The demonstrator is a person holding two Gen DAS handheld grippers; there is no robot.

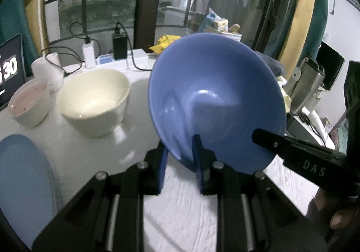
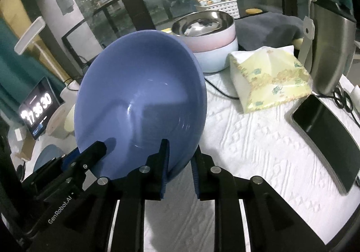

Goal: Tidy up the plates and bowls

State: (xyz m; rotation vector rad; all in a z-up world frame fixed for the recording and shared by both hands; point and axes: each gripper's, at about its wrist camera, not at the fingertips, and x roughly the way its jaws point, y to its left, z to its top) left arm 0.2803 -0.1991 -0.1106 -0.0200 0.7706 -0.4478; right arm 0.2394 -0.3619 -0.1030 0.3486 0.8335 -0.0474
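From my left wrist camera I see the left gripper (image 1: 180, 157) pinching the near rim of the blue bowl (image 1: 216, 103), one finger inside and one outside, the bowl tipped up on edge above the white tablecloth (image 1: 180, 218). The right gripper (image 1: 265, 137) reaches in from the right with a fingertip over the bowl's lower right rim. Beyond it on the table stand a cream bowl (image 1: 94, 101) and, to its left, a small pink-lined bowl (image 1: 30, 105); a light blue plate (image 1: 22, 180) lies at the left edge. From my right wrist camera the right gripper (image 2: 180, 162) straddles the blue bowl's (image 2: 139, 103) lower rim, its jaws slightly parted; I cannot tell whether the pads press on it. The left gripper (image 2: 94, 150) grips the rim at lower left. Behind the bowl sits a steel-lined pot (image 2: 207, 33), with a tissue pack (image 2: 267, 80) to its right.
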